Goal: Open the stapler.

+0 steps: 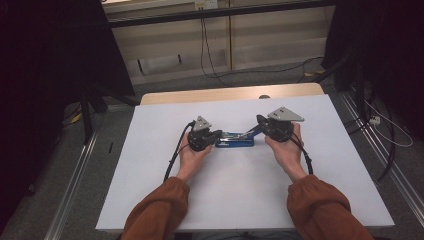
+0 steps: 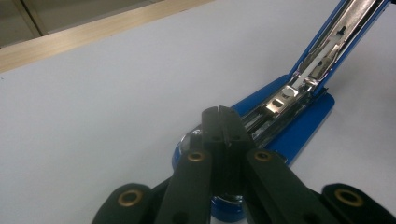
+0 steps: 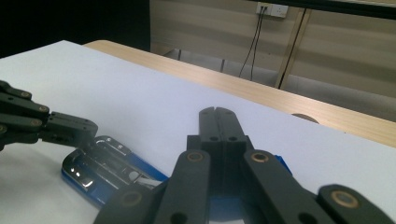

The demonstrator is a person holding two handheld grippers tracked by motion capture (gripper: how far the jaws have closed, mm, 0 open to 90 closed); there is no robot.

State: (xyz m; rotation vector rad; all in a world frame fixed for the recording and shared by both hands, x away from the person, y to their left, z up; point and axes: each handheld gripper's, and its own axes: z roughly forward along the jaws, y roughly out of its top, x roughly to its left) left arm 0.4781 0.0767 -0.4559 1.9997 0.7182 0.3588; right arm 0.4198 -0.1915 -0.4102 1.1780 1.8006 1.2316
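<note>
A blue stapler [image 1: 235,140] lies open in the middle of the white table [image 1: 225,195]. Its base [image 3: 107,172] is flat on the table, and its top arm [image 2: 345,28] with the metal staple channel is raised at a slant. My left gripper [image 1: 217,134] is shut, with its tips [image 2: 222,114] over the rounded front end of the base. The left gripper [image 3: 70,128] touches that end of the stapler. My right gripper [image 1: 260,120] is shut with nothing between its tips [image 3: 218,114]. It sits at the raised arm's end, and blue plastic [image 3: 280,163] shows just beneath it.
A wooden table edge [image 1: 230,94] runs along the far side of the white top. Cables [image 1: 205,45] hang down the wall behind to the floor. Metal rails [image 1: 75,175] lie on the floor at both sides. Dark curtains [image 1: 45,60] flank the space.
</note>
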